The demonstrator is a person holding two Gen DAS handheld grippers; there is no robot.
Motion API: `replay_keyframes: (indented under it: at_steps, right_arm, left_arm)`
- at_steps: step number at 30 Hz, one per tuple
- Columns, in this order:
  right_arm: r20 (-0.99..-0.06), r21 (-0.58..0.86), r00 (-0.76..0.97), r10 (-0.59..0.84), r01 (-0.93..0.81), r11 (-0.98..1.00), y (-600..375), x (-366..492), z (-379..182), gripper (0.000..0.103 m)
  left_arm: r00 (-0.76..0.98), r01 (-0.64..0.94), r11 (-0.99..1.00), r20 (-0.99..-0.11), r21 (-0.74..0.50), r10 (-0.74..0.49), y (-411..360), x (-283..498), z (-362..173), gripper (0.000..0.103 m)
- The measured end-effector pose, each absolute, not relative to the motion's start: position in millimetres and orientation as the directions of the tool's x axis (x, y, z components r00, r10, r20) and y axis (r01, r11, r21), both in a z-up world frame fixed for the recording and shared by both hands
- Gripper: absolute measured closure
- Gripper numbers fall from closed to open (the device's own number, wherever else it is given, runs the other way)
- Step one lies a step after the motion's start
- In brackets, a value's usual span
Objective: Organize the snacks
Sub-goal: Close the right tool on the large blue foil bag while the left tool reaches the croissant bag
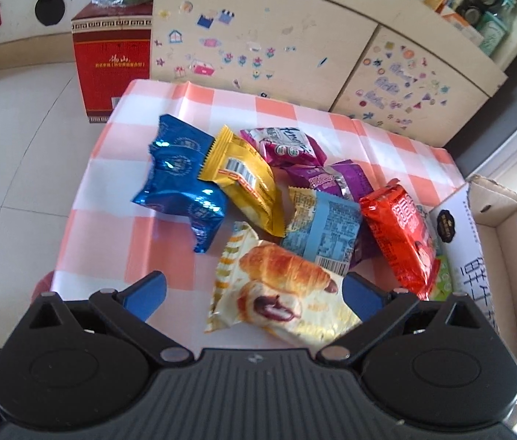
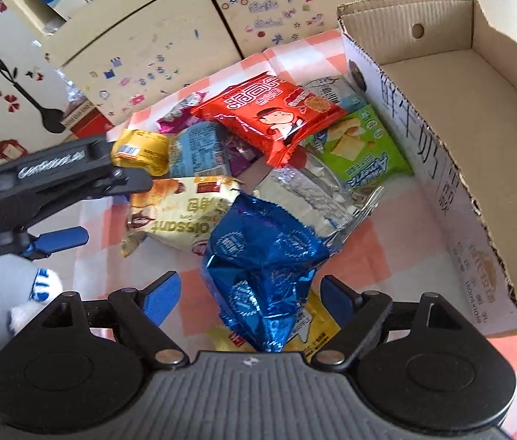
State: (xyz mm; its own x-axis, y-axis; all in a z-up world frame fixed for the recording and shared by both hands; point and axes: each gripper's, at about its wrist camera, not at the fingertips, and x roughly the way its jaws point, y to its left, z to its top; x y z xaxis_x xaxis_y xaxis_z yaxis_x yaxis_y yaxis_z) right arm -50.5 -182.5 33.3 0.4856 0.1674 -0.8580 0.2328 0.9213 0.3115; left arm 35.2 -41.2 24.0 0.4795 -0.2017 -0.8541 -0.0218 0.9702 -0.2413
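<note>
The right gripper [image 2: 249, 295] stands spread around a blue foil packet [image 2: 263, 271], pads beside it but not visibly pressing; its long axis runs forward between them. The left gripper [image 1: 254, 293], also spread, straddles the croissant packet [image 1: 280, 289]. The empty cardboard box [image 2: 478, 190] lies to the right, nearer the right hand.

- Blue packet [image 2: 262, 260]: crinkled, mirror-glossy foil.
- Red packet [image 2: 269, 117]: shiny plastic film.
- Croissant packet [image 1: 280, 293]: smooth, glossy film.
- Box [image 2: 478, 190]: matt corrugated cardboard with ragged torn edges.
- Desk cloth [image 1: 111, 190]: smooth checked sheet, creased.
- Gripper bodies: matt black ribbed plastic.
</note>
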Motion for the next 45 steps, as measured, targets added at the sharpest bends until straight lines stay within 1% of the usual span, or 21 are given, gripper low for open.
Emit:
replay_keyframes:
  at_steps: [3,6,8,10,19,25,27,29,30,32,34,37,40,45]
  right_arm:
    - [-0.860,0.318,0.482,0.167,0.250,0.915,-186.3,-49.7,30.9,0.016]
    - [-0.862,0.317,0.479,0.165,0.257,0.913,-189.4,-50.1,28.4,0.022]
    - [-0.860,0.335,0.477,0.182,0.257,0.906,-190.7,-49.7,26.8,0.028]
    - [-0.857,0.347,0.478,0.195,0.253,0.903,-190.5,-49.4,26.7,0.031]
    - [-0.851,0.352,0.489,0.192,0.259,0.900,-193.0,-52.2,31.6,0.033]
    - [-0.843,0.353,0.507,0.180,0.268,0.896,-198.0,-54.3,38.0,0.034]
    - [-0.837,0.350,0.519,0.175,0.260,0.900,-198.5,-55.3,42.2,0.034]
    - [-0.829,0.336,0.536,0.157,0.254,0.907,-199.1,-56.4,47.1,0.035]
    - [-0.825,0.330,0.545,0.148,0.253,0.909,-199.7,-56.9,49.1,0.036]
    - [-0.817,0.336,0.558,0.148,0.251,0.908,-202.3,-57.2,51.5,0.043]
    - [-0.819,0.345,0.552,0.155,0.257,0.903,-204.6,-56.9,50.5,0.044]
    - [-0.820,0.373,0.547,0.172,0.282,0.884,-209.7,-58.9,50.3,0.044]
    - [-0.810,0.410,0.555,0.190,0.303,0.860,-215.5,-62.6,53.9,0.043]
    - [-0.797,0.427,0.573,0.191,0.312,0.849,-220.5,-66.3,61.2,0.041]
  left_arm:
    - [0.473,-0.045,0.966,-0.858,-0.253,-0.203,-49.1,42.6,18.8,0.002]
    - [0.479,-0.051,0.966,-0.855,-0.254,-0.199,-55.5,48.5,17.7,0.002]
    - [0.473,-0.053,0.972,-0.863,-0.228,-0.177,-59.5,51.1,14.3,0.002]
    - [0.457,-0.057,0.982,-0.879,-0.178,-0.133,-61.6,50.6,8.8,0.001]
    - [0.451,-0.060,0.990,-0.888,-0.127,-0.086,-33.7,32.4,9.1,0.000]
    - [0.464,-0.079,0.995,-0.886,-0.053,-0.011,-11.8,18.2,14.7,0.001]
    - [0.472,-0.077,0.994,-0.881,-0.072,-0.027,-6.1,12.0,16.2,0.001]
    - [0.461,-0.067,0.990,-0.884,-0.124,-0.080,-3.3,6.3,15.2,0.001]
    - [0.454,-0.066,0.988,-0.886,-0.141,-0.096,-3.8,3.9,13.7,0.001]
    - [0.443,-0.054,0.988,-0.890,-0.143,-0.104,-10.1,-0.1,10.6,0.001]
    - [0.436,-0.039,0.990,-0.894,-0.136,-0.106,-19.2,-2.3,8.2,0.001]
    - [0.448,-0.059,0.976,-0.880,-0.209,-0.161,-25.2,-3.0,14.6,0.001]
    - [0.449,-0.108,0.962,-0.875,-0.251,-0.178,-33.0,6.7,21.5,0.001]
    - [0.428,-0.167,0.952,-0.889,-0.257,-0.165,-57.5,27.3,16.3,0.001]
